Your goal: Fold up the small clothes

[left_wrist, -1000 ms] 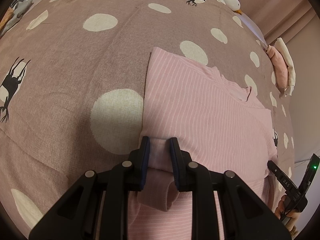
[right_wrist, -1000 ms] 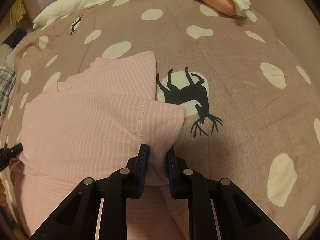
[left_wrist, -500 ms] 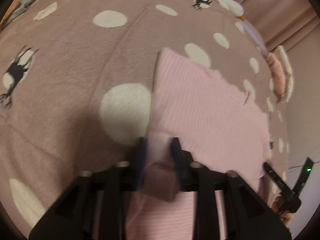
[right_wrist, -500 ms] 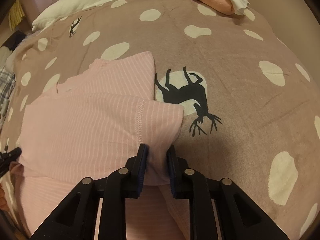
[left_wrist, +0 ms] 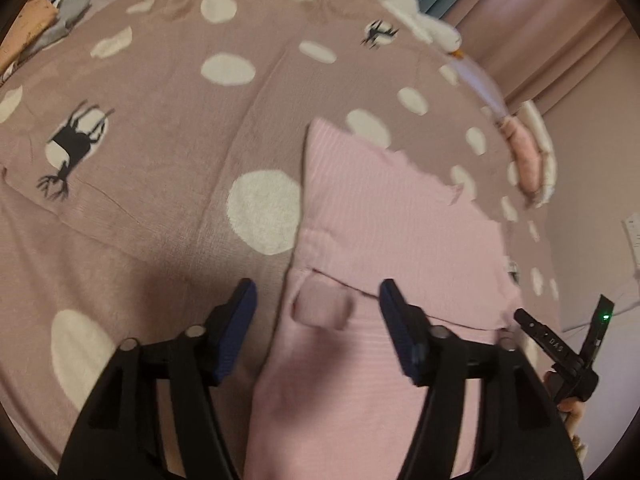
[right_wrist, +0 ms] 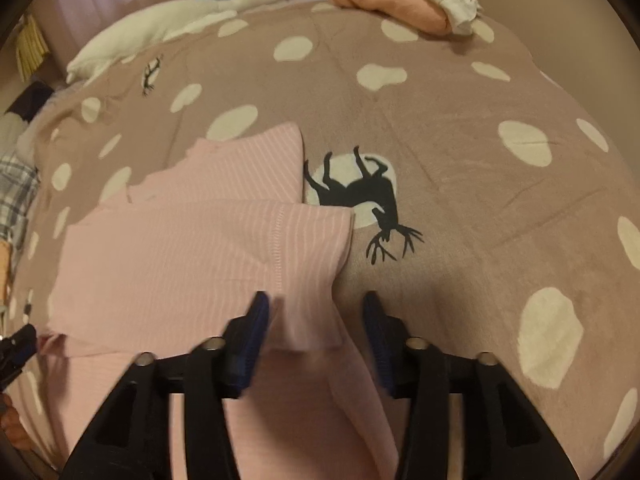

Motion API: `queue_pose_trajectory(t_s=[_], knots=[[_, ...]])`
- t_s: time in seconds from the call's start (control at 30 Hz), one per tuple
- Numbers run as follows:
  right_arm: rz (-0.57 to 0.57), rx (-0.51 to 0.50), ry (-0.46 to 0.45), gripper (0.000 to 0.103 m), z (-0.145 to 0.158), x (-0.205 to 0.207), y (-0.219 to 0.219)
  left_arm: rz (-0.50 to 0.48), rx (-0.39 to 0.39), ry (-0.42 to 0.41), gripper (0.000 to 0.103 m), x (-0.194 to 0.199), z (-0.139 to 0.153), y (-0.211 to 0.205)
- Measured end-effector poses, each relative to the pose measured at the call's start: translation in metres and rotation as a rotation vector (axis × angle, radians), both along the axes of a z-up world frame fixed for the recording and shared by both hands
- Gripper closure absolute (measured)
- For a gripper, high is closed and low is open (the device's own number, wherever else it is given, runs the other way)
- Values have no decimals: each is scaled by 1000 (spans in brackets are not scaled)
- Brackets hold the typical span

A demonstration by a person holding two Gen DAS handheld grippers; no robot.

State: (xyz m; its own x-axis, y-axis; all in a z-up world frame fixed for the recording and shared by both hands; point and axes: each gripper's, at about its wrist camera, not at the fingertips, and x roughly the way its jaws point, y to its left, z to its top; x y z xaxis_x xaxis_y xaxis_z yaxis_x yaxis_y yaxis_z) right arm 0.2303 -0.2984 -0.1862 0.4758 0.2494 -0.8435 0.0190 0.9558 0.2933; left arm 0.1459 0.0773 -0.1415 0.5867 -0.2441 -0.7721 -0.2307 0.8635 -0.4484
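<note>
Pink, finely striped knit fabric fills the middle of both my views: the small pink striped garment [left_wrist: 392, 216] lies flat on the taupe plush bedspread with cream dots and black deer prints [left_wrist: 168, 128]. A fold is already in it, I judge; in the right wrist view a doubled flap with a stitched hem [right_wrist: 276, 240] lies across the lower layer, and its edge sits just beside a deer print [right_wrist: 360, 196].

My left gripper [left_wrist: 316, 320] has just been opening; its jaws stand wide apart, with a small turned-up cuff of cloth [left_wrist: 322, 308] lying loose between them, untouched by the pads. My right gripper [right_wrist: 314, 328] has likewise just been opening, the flap's corner resting slack between the blue pads, nothing pinched.

So this fold looks placed and released. What remains, as I read it, is at least one more fold to make the piece compact, then moving it off, perhaps toward the folded pink and white pile [right_wrist: 404, 0] at the far edge.
</note>
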Motion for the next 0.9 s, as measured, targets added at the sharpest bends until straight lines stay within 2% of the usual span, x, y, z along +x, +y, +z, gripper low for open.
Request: queue_pose_trajectory(t_s=[0.2,0.3,0.43,0.57,0.77,0.9], knots=[[2,6,-132,28,42,-27,-11,-39,-1,-73,14,-30,27,-6],[2,26,-204,17,65,-46,-18,-58,6,-95,11,-46,34,-10],[7,49,-269,14,81,-67,-21,-95,15,-115,6,-69,35,-18],[17,59,-313,12,86,-94,-21,-142,-1,-105,6,-88,26,-26],[41,75,-316,12,75,-129,-26,-192,-50,-60,7,-109,-5,-29],[19,90,-265,12,58,-146,-34,-191,-62,-21,18,-124,-25,-29]])
